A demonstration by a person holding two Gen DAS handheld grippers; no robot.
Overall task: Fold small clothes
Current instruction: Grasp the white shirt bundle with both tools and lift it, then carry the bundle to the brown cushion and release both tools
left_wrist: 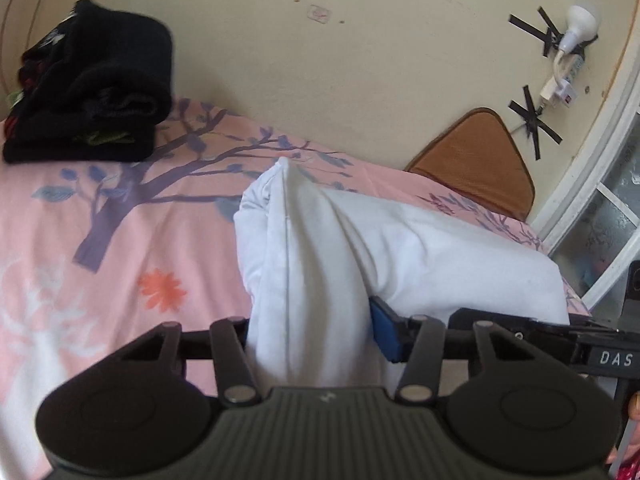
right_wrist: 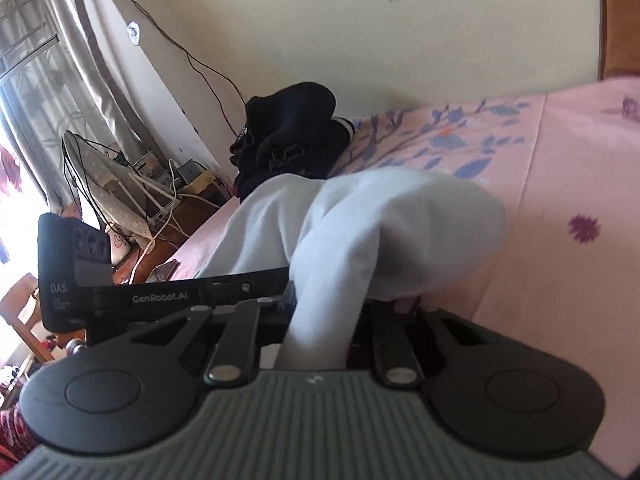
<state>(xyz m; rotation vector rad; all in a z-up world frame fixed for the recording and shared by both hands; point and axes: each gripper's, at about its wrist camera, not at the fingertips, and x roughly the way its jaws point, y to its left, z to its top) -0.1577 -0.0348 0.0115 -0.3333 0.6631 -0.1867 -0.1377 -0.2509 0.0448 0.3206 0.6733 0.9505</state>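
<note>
A white garment is bunched and held up over the pink floral bedsheet. My left gripper is shut on one part of it; cloth fills the jaws and hides the fingertips except a blue pad. My right gripper is shut on another part of the same white garment, which drapes over its fingers. The left gripper's body shows close on the left in the right wrist view, so both grippers sit side by side.
A pile of folded black clothes sits at the bed's far corner by the wall, also in the right wrist view. A brown cushion leans at the wall. Cables and a side table stand beyond the bed. The sheet extends right.
</note>
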